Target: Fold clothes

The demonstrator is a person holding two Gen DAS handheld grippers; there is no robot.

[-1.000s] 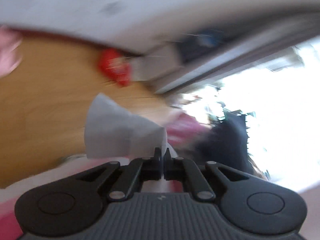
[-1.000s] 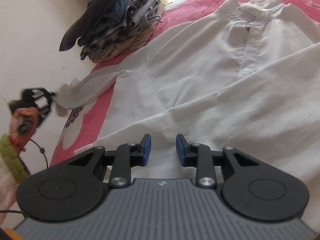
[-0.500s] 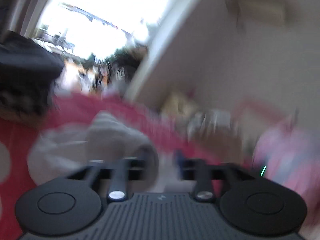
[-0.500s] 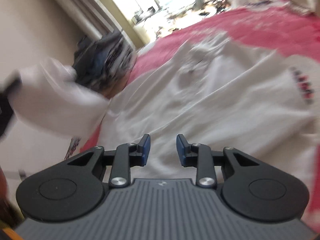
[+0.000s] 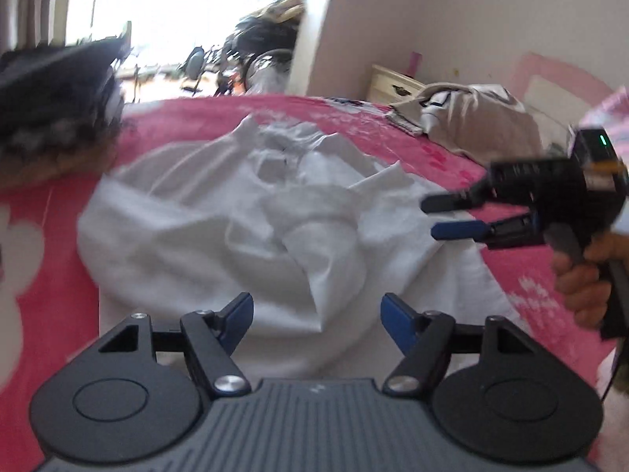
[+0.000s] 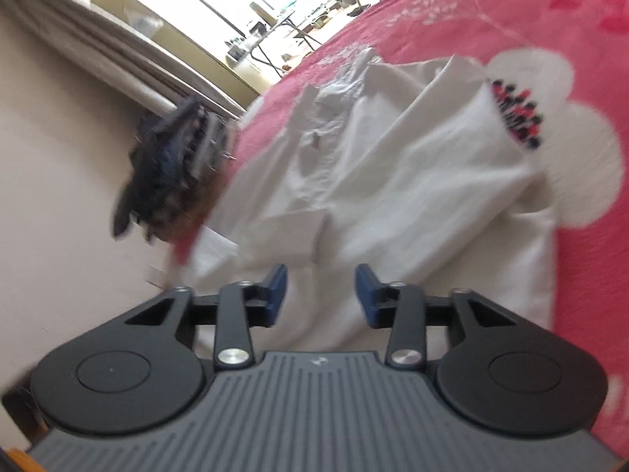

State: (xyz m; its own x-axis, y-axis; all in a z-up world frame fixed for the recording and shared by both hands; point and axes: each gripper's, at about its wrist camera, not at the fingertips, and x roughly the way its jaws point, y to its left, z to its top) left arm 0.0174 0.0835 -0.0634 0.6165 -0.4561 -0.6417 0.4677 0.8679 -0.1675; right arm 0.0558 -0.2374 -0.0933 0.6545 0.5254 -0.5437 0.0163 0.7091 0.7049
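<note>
White shirt (image 5: 220, 232) lies crumpled on the pink bedspread (image 5: 47, 314), collar end toward the bright window, hem toward the cameras; long axis runs near-to-far. One sleeve is folded across the body. Left gripper (image 5: 316, 320): jaws opening, nothing pinched, shirt fabric just beyond the tips. Right gripper (image 6: 320, 295): jaws also opening, empty, hovering over the hem. Dark clothes pile (image 6: 169, 173) sits at the wall-side bed edge, beside the shirt.
</note>
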